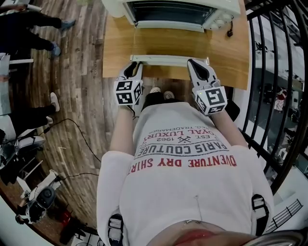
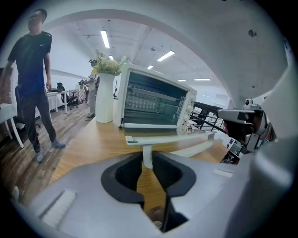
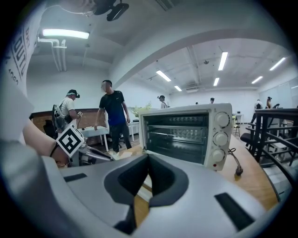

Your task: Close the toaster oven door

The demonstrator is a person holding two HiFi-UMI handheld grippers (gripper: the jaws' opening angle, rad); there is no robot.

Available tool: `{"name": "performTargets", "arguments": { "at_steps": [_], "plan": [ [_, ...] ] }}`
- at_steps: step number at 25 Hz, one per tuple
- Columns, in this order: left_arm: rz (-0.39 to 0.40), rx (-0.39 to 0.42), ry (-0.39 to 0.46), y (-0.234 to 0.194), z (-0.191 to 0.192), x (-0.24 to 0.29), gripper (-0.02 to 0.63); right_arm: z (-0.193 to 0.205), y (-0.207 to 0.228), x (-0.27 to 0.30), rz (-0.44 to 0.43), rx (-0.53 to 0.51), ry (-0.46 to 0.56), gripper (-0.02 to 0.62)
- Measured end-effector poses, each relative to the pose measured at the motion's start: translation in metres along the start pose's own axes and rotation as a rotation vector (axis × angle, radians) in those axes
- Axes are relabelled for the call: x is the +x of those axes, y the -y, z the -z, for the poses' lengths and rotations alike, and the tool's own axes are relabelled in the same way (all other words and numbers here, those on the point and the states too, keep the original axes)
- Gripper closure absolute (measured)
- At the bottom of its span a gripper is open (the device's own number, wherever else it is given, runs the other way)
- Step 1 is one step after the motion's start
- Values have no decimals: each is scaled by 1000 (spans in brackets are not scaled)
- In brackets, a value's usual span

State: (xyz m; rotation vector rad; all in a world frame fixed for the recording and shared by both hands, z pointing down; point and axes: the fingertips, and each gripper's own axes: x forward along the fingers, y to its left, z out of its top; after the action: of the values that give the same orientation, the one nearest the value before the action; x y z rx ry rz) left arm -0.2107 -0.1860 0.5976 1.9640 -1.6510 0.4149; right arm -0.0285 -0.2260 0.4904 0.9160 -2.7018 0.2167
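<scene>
The white toaster oven (image 1: 178,12) stands at the back of the wooden table (image 1: 120,43), and its glass door (image 1: 168,43) lies open, flat toward me. My left gripper (image 1: 134,67) is at the left end of the door handle (image 1: 166,58). In the left gripper view its jaws (image 2: 147,158) are shut on the handle's white post (image 2: 147,153). My right gripper (image 1: 192,65) sits at the handle's right end. In the right gripper view its fingertips (image 3: 146,160) meet, and the white handle bar (image 3: 150,193) shows through the gap beneath them.
A white vase with flowers (image 2: 104,97) stands left of the oven. The oven's plug (image 1: 230,32) lies on the table at the right. A black railing (image 1: 274,72) runs close along the right side. People (image 1: 29,29) stand on the wooden floor to the left.
</scene>
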Motion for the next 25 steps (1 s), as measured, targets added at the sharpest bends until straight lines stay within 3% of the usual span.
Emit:
{"name": "performTargets", "arguments": {
  "at_steps": [25],
  "plan": [
    [131,64,157,4,-124,-17,514,-56,12,10,131,5,103,591]
  ]
}}
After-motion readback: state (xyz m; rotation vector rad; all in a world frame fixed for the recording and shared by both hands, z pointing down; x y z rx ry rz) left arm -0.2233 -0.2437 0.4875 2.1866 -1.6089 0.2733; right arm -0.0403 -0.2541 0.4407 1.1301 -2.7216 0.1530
